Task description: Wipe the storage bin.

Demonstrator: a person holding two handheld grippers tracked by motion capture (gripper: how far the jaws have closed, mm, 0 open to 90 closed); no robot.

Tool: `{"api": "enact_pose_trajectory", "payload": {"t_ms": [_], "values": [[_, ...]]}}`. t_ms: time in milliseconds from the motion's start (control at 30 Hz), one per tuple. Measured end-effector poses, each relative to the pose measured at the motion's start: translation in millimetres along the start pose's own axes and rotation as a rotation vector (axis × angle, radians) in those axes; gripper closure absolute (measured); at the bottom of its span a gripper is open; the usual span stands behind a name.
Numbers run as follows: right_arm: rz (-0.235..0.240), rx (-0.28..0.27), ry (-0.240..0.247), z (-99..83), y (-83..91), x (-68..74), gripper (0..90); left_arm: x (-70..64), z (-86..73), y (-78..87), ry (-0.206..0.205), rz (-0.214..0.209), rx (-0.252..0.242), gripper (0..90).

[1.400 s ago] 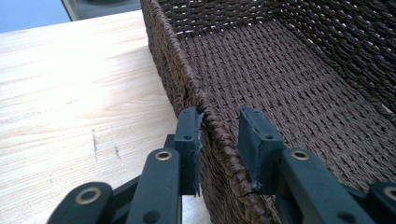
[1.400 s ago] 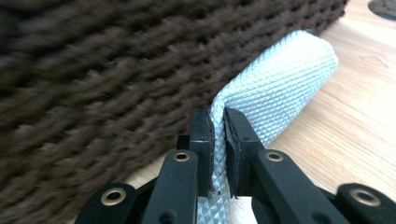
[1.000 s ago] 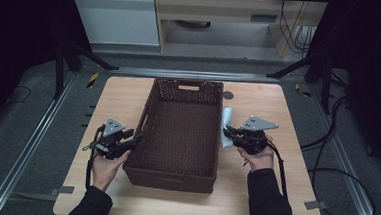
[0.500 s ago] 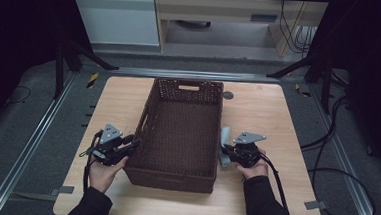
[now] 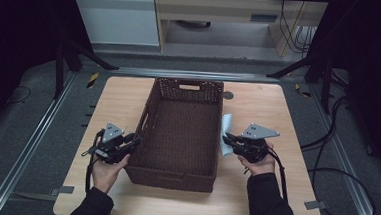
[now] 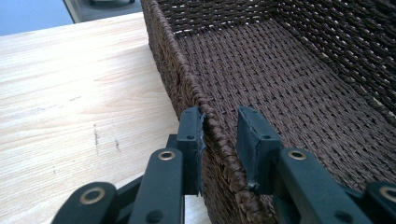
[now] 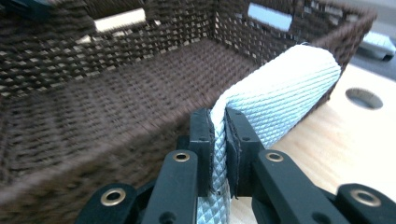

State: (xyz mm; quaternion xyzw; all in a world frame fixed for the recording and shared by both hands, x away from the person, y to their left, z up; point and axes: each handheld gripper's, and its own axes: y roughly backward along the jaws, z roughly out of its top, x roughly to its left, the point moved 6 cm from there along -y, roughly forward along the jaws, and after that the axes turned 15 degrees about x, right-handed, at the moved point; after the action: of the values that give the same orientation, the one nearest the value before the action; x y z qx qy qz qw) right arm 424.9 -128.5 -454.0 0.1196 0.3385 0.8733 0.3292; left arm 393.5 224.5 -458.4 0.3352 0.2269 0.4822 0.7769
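Though folded — pale, diamond-textured cloth (image 7: 280, 93)

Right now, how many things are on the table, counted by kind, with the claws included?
Brown woven basket: 1
Pale blue-white cloth: 1, clamped in the right claw
Claws: 2; the left claw straddles the basket's wall
Total: 4

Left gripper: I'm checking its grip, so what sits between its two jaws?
The basket's woven left rim; in the left gripper view the left gripper straddles it, jaws not closed.
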Motion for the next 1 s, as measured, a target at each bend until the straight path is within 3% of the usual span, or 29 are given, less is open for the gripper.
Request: {"api": "enact_pose_trajectory", "payload": {"t_ms": [267,433,467,600,733,900,1000], "values": [[0.006,0.081,0.006,-19.8,-13.7,3.8,82.8,1.0,3.3,-2.8,-0.001,-0.004,-0.003,69.2],[0.012,0.131,-0.005,-34.9,-24.5,4.6,82.7,4.6,1.9,-2.1,0.0,-0.013,0.002,56.5],[0.011,0.17,-0.01,-43.7,-31.9,4.9,82.7,5.1,-0.4,-0.6,0.002,-0.031,0.006,55.4],[0.033,0.193,-0.039,-51.8,-39.2,6.8,82.6,4.1,-4.4,3.1,-0.016,-0.045,0.017,56.1],[0.043,0.138,-0.037,-42.4,-28.8,10.3,82.7,0.0,-5.1,1.4,-0.016,-0.065,0.023,64.3],[0.037,0.021,-0.017,-19.8,-1.3,16.4,82.7,-0.9,-5.0,0.3,-0.012,-0.057,0.023,66.8],[0.027,-0.014,0.006,-10.6,9.8,21.0,82.6,-0.9,-5.0,0.5,-0.014,-0.045,0.022,67.6]]}}
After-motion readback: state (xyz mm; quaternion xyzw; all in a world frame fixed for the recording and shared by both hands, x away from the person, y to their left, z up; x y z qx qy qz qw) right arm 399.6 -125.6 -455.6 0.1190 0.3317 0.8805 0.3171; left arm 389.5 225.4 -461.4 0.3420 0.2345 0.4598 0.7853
